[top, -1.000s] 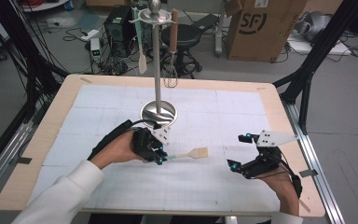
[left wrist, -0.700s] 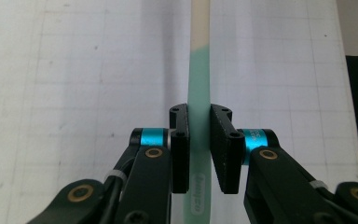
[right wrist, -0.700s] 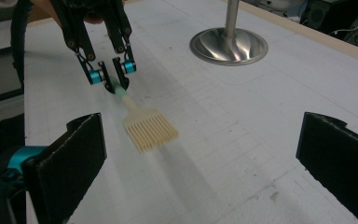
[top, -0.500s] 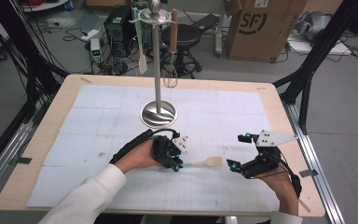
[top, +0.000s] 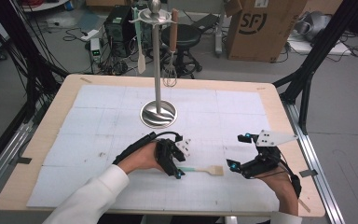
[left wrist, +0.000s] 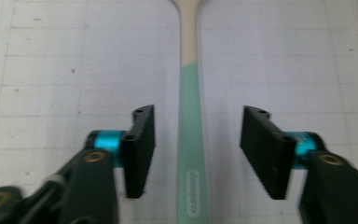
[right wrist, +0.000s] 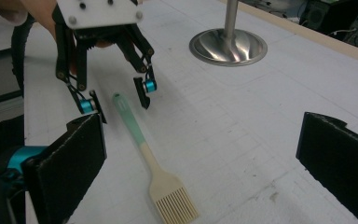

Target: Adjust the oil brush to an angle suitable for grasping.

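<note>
The left gripper (top: 177, 169) had just opened its fingers (left wrist: 140, 140), which straddled the brush (top: 205, 170) handle untouched on the worktop (top: 98, 116). The right gripper (top: 235, 165), right of the brush, stood wide open and empty.

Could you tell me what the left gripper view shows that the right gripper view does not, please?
The left gripper view shows the label embossed on the brush's green handle, which lies between the left gripper's jaws; they have just been opening, and gaps show on both sides. The right gripper view shows the brush's bristles, the stand's base and the right gripper's wide-apart jaws. Both show the handle on the gridded mat.
</note>
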{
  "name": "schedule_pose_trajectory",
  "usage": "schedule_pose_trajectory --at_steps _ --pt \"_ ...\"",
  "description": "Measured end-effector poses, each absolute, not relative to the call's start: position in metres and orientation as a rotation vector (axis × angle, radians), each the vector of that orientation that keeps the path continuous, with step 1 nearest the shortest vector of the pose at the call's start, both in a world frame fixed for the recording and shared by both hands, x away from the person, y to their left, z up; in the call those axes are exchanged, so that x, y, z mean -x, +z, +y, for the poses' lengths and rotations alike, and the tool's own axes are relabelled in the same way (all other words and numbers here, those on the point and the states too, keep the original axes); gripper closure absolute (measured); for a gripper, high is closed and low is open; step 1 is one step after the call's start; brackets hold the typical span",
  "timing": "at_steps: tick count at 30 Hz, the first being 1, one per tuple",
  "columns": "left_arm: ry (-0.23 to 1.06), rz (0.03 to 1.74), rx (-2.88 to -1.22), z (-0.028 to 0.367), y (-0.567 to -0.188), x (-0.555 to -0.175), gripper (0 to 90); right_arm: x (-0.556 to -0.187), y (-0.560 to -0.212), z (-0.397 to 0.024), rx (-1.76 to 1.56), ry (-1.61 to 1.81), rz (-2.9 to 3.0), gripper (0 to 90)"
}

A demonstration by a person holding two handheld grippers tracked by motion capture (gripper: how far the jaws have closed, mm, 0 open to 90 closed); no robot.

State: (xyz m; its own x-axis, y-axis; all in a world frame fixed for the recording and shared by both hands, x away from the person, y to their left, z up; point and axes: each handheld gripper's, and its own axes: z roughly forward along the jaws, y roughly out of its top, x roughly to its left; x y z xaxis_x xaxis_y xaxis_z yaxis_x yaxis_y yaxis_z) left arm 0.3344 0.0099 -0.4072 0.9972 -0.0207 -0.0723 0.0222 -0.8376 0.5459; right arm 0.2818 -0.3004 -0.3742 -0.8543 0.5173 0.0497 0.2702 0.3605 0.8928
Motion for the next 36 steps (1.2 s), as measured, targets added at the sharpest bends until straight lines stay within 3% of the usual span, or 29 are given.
schedule_pose_trajectory --at_steps 3,17,36 --pt "-0.042 0.041 -2.525 0.023 -0.394 -0.332 22.7 -0.282 -0.375 -0.299 -0.707 1.489 2.388 0.0" --pt "0.078 0.122 -2.333 0.121 -0.352 -0.311 1.7 -0.280 -0.374 -0.299 -0.738 1.509 2.354 0.0" --pt "0.187 0.300 -2.100 0.231 -0.366 -0.293 1.7 -0.282 -0.365 -0.293 -0.746 1.513 2.331 0.0"
